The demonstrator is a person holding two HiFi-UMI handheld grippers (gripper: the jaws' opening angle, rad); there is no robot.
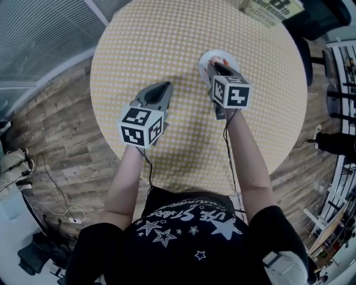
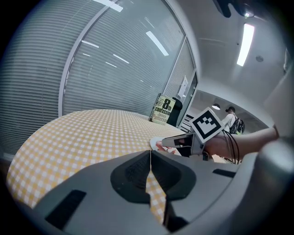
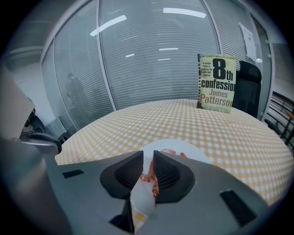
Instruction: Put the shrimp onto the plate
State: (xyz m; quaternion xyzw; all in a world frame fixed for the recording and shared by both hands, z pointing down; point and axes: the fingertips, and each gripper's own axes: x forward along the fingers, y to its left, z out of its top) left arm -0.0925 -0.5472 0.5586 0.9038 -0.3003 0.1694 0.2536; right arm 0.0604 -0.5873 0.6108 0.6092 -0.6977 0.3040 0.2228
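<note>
The white plate (image 1: 204,60) lies on the round table (image 1: 167,39), which has a yellow checked cloth. My right gripper (image 1: 217,68) hangs low over the plate. In the right gripper view its jaws (image 3: 148,155) stand a narrow gap apart with the pink-orange shrimp (image 3: 149,176) pinched between them, and the plate (image 3: 195,153) lies just beneath. From the left gripper view the shrimp (image 2: 164,148) shows at the right gripper's tips, down at the plate (image 2: 154,143). My left gripper (image 1: 159,91) hovers to the plate's left, shut and holding nothing (image 2: 150,153).
A paperback book (image 3: 217,83) stands upright at the table's far edge (image 1: 270,10). Glass walls with blinds lie beyond the table. Chairs and racks stand to the right of the table, and cables run over the wooden floor at the left.
</note>
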